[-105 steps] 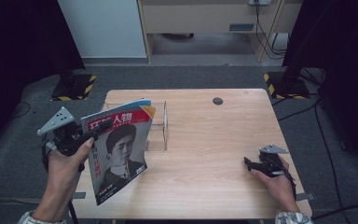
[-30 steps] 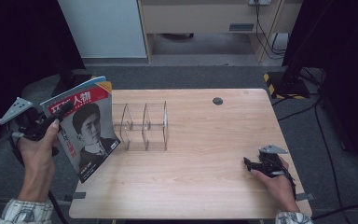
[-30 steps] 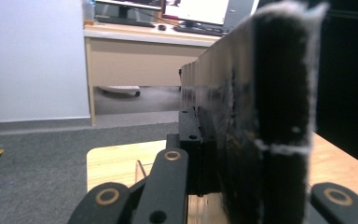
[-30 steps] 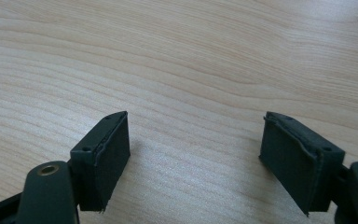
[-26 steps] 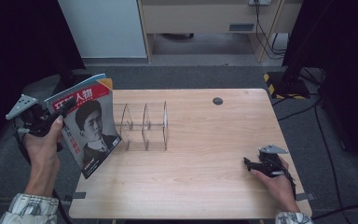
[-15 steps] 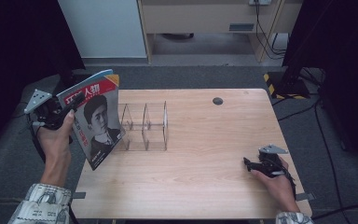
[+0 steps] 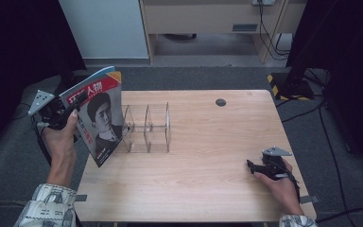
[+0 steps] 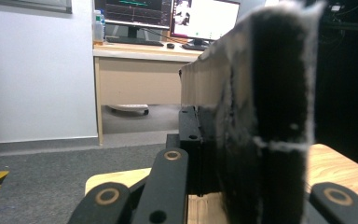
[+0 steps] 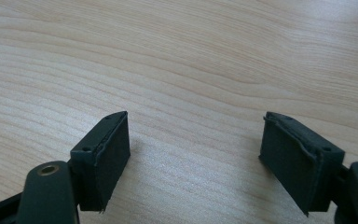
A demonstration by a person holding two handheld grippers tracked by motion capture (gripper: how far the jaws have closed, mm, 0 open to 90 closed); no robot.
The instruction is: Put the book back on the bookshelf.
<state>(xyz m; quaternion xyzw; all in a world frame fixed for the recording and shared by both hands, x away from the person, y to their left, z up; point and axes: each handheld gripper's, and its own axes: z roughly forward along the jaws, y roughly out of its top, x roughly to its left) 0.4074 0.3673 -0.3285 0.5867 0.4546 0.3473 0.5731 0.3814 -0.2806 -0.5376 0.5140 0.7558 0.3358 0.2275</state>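
Left gripper (image 7: pixel 68 112) clamped on portrait-cover magazine (image 7: pixel 99 118), upright beside clear acrylic divider rack (image 7: pixel 146 127). Right gripper (image 7: pixel 255 166) agape, empty, resting on table. Advice: align spine with end slot, lower vertically.

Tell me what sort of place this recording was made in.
Probably a lab or office workroom set up for recording. A wooden table stands on grey carpet between dark curtains; behind it a desk carries computer monitors, and cables trail along the far wall.
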